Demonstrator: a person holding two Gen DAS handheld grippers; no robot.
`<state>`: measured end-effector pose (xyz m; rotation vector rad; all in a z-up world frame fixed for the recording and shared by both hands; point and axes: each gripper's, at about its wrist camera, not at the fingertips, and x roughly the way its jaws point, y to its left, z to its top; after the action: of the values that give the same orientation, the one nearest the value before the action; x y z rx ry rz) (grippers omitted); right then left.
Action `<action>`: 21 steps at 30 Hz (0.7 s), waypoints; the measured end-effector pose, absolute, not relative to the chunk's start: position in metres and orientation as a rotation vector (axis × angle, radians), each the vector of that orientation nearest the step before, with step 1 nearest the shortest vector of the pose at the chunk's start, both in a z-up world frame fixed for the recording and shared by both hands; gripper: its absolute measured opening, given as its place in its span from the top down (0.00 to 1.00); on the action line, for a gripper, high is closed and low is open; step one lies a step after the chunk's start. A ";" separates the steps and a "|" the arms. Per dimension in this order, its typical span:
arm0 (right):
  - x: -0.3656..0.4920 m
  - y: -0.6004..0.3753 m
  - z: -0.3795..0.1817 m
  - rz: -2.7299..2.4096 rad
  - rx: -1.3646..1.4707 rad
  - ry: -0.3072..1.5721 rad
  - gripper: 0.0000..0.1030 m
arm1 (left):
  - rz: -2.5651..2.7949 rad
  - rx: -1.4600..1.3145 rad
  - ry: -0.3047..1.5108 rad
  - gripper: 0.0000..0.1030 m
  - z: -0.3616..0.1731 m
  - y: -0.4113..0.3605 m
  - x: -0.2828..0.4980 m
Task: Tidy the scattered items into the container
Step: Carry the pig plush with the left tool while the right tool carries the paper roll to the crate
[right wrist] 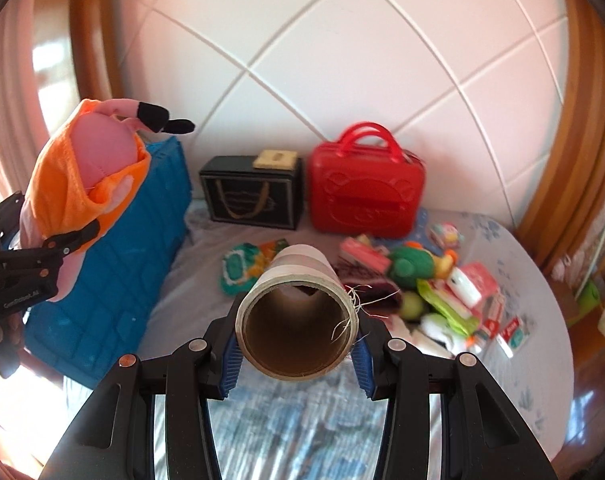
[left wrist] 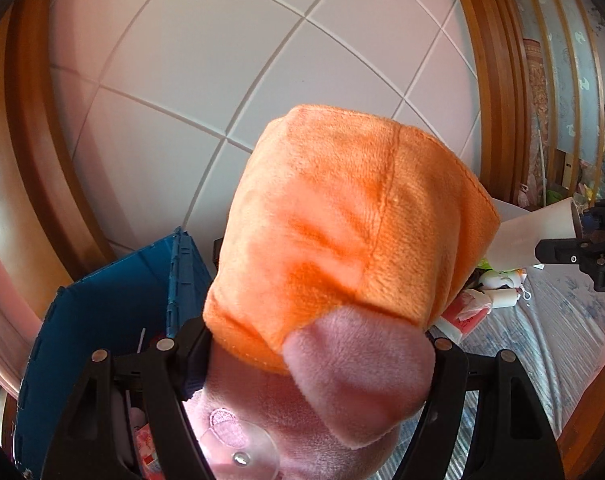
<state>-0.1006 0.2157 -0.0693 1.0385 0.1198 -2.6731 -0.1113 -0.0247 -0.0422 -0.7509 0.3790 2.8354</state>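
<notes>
My left gripper is shut on a pink plush toy in an orange garment, held up in the air and filling most of the left wrist view. The right wrist view shows the same plush toy hanging beside and above the blue crate, gripped by the left gripper. My right gripper is shut on a cardboard tape roll, its open end facing the camera. In the left wrist view the blue crate lies below left with items inside, and the roll sits in the right gripper.
A pile of scattered items lies on the patterned bed sheet: packets, a green plush, a ball. A red case and a black box stand against the white padded headboard. Wooden frame surrounds it.
</notes>
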 end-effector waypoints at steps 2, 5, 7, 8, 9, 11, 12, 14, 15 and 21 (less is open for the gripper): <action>-0.102 0.191 -0.064 -2.646 1.013 0.141 0.57 | 2.865 -0.757 0.351 0.28 -0.037 -0.046 -0.111; -0.104 0.156 -0.056 -2.610 0.975 0.178 0.57 | 2.908 -0.760 0.326 0.28 -0.031 -0.077 -0.108; -0.105 0.129 -0.051 -2.582 0.945 0.195 0.57 | 2.939 -0.768 0.312 0.28 -0.028 -0.102 -0.106; -0.106 0.120 -0.049 -2.571 0.934 0.198 0.57 | 2.952 -0.774 0.309 0.28 -0.027 -0.110 -0.105; -0.106 0.109 -0.046 -2.559 0.921 0.200 0.57 | 2.967 -0.784 0.304 0.28 -0.027 -0.123 -0.104; -0.106 0.083 -0.042 -2.531 0.892 0.206 0.57 | 2.998 -0.807 0.285 0.28 -0.027 -0.149 -0.103; -0.106 0.072 -0.041 -2.518 0.881 0.209 0.57 | 3.009 -0.816 0.278 0.28 -0.027 -0.159 -0.102; -0.106 0.046 -0.039 -2.488 0.860 0.217 0.57 | 3.039 -0.828 0.258 0.28 -0.027 -0.183 -0.099; -0.105 0.035 -0.039 -2.475 0.852 0.221 0.57 | 3.053 -0.832 0.247 0.28 -0.026 -0.195 -0.097; -0.102 -0.028 -0.040 -2.405 0.818 0.237 0.57 | 3.104 -0.871 0.232 0.28 -0.026 -0.247 -0.093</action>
<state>-0.1019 -0.0278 -0.0397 0.8177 0.2371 -2.4048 -0.0925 -0.2469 -0.0261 -0.8715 0.2318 3.1039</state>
